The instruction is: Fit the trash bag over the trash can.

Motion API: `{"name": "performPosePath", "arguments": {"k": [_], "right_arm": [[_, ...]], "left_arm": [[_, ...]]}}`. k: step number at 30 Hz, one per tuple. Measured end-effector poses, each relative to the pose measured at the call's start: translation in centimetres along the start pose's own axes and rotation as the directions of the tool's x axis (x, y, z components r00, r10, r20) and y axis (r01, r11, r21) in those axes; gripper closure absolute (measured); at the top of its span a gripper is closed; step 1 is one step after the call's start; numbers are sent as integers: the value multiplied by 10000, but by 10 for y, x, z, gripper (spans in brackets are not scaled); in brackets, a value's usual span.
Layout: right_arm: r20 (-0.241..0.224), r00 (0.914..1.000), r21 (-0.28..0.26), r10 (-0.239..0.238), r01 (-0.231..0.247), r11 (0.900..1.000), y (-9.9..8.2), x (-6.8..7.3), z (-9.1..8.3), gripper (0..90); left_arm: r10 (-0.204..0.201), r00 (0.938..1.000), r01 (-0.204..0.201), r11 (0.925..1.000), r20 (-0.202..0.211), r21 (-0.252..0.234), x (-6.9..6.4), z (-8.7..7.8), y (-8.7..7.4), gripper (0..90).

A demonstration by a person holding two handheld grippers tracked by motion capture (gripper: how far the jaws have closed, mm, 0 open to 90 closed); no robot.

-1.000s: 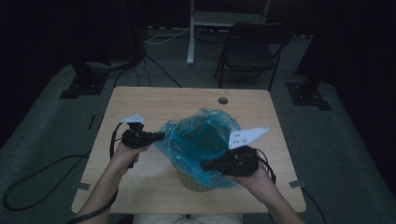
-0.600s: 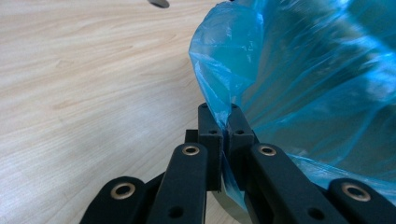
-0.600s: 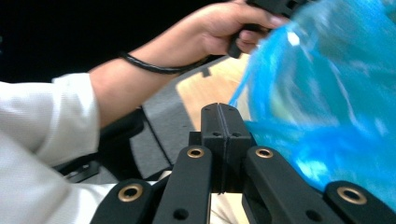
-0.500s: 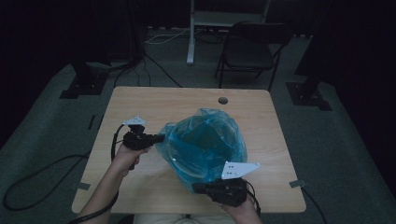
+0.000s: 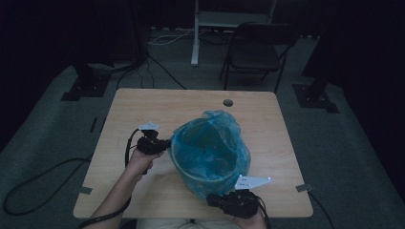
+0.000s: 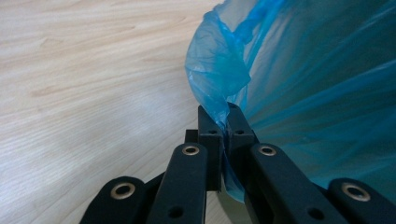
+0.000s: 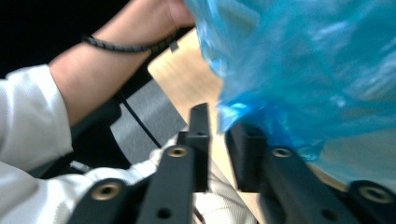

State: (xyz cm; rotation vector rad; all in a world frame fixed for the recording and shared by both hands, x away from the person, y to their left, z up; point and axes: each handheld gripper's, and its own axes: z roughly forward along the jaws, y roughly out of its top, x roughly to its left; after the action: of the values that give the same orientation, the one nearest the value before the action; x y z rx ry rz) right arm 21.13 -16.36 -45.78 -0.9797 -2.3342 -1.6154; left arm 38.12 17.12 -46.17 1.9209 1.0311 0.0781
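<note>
Right gripper dropped low, fingers just parted beside blue bag, left gripper pinching its edge.

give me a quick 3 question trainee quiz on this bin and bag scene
1. True or false: the left gripper is shut on the blue bag.
2. What does the bag line? A) a bin B) a drawer C) a kettle
3. Is bag film pinched between the right gripper's jaws?

Key
1. True: film is clamped between its jaws.
2. A.
3. No: the jaws have just been opening and stand apart, the bag's lower edge beside one of them.
</note>
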Motion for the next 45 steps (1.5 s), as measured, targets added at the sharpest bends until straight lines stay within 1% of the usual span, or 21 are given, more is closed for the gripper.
{"name": "performPosePath", "arguments": {"k": [5,6,7,8,9,10,12,13,17,18,21,24,25,26,27,29,30,31,34,40,45], "right_arm": [[-8,10000,-997,-1,0,9950,17,7,-36,690],[15,10000,-1334,-25,27,9911,22,9,-50,667],[485,9988,-2053,-24,123,9786,33,8,-76,644],[485,9988,-2053,-24,123,9786,33,8,-76,644],[876,9961,-2234,-97,292,9743,37,7,-84,622],[1424,9898,-2475,-67,422,9680,45,3,-95,602],[2020,9794,-2793,23,553,9586,58,-6,-107,566],[2433,9698,-2838,171,544,9574,74,-20,-112,518],[2715,9620,-2766,295,487,9598,96,-37,-107,480],[2840,9586,-2519,225,520,9663,109,-44,-98,464],[2821,9593,-2253,125,536,9728,118,-48,-88,447],[3242,9459,-1784,-107,722,9813,127,-53,-76,446],[3646,9310,-1525,-142,747,9855,129,-57,-70,500],[3646,9310,-1525,-142,747,9855,129,-57,-70,500],[3906,9202,-1370,-253,852,9869,128,-59,-69,544],[4014,9155,-1114,-281,793,9906,125,-62,-70,760],[4185,9076,-1044,-346,859,9908,121,-62,-73,890],[4185,9076,-1044,-346,859,9908,121,-62,-73,890],[4459,8947,-953,-253,756,9926,109,-65,-79,900],[4511,8922,-933,210,237,9954,96,-80,-75,900],[4705,8814,-713,414,-88,9974,91,-96,-62,900]], "left_arm": [[1,10000,-1,9999,-2,-137,-1,-5,1,886],[-38,10000,39,9998,51,-181,-1,-6,1,886],[-36,10000,37,9997,45,-230,-1,-7,1,886],[-47,9999,50,9996,96,-283,0,-8,1,886],[-113,9996,122,9993,269,-357,0,-9,0,886],[-157,9994,169,9991,310,-393,-1,-10,0,886],[-116,9994,129,9992,328,-390,-1,-11,0,886],[-94,9995,106,9992,302,-384,-1,-11,0,886],[-18,9994,33,9992,350,-410,-2,-14,1,886],[-2,9994,16,9992,360,-409,-3,-15,1,886],[69,9995,-57,9993,323,-380,-3,-17,2,886],[61,9995,-51,9993,301,-358,-3,-18,2,886],[70,9996,-59,9993,280,-372,-4,-18,2,886],[71,9996,-60,9993,285,-379,-4,-19,2,886],[65,9995,-52,9991,294,-410,-4,-19,2,886],[106,9995,-96,9994,289,-345,-4,-20,1,886],[97,9995,-87,9994,301,-341,-4,-20,0,887],[78,9994,-67,9994,346,-333,-4,-20,0,887],[64,9996,-57,9997,290,-246,-3,-18,-3,887],[-42,9998,43,10000,207,-33,0,-13,-10,887],[-158,9998,156,9997,112,191,3,-5,-12,887]]}}
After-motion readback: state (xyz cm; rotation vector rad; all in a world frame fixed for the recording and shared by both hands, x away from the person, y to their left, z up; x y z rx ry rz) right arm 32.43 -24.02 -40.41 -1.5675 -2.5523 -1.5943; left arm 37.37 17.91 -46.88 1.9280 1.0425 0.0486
